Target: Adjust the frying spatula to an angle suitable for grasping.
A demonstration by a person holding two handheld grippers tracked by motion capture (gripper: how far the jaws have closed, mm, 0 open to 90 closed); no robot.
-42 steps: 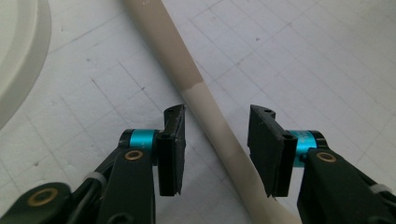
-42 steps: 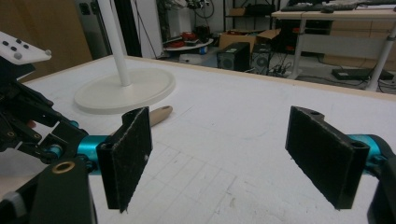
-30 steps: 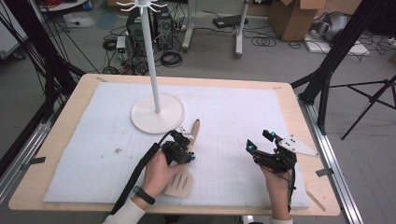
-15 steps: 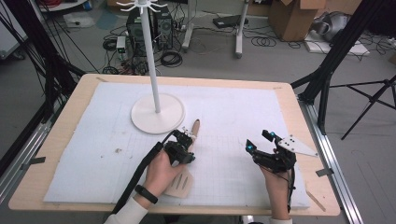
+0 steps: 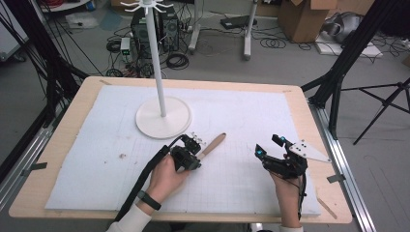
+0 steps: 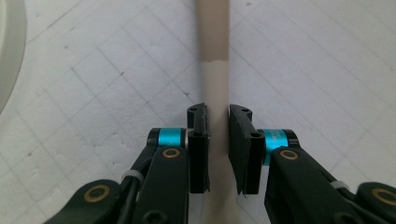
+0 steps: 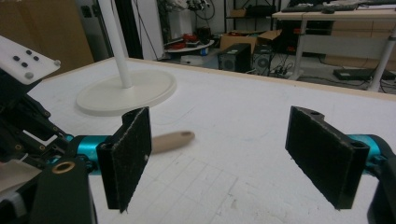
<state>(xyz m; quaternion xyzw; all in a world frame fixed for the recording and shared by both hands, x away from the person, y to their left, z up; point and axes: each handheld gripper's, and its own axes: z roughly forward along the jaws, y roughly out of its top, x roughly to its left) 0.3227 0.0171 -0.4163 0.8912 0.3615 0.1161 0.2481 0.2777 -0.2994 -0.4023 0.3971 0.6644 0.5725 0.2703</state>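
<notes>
Left gripper view: the left gripper [image 6: 218,122] has its jaws around a wooden handle [image 6: 215,79] lying flat on the white mat [image 6: 93,93], pinching it or nearly so. For a good grasp, squeeze square across the handle before lifting. The high view adds the right gripper [image 5: 270,146], spread and empty, and farther off the rack [image 5: 162,116], probably where the handle goes.

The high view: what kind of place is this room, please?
Probably a robotics lab or workshop. Behind the wooden table are a computer tower, tangled floor cables, cardboard boxes and black tripod legs.
</notes>
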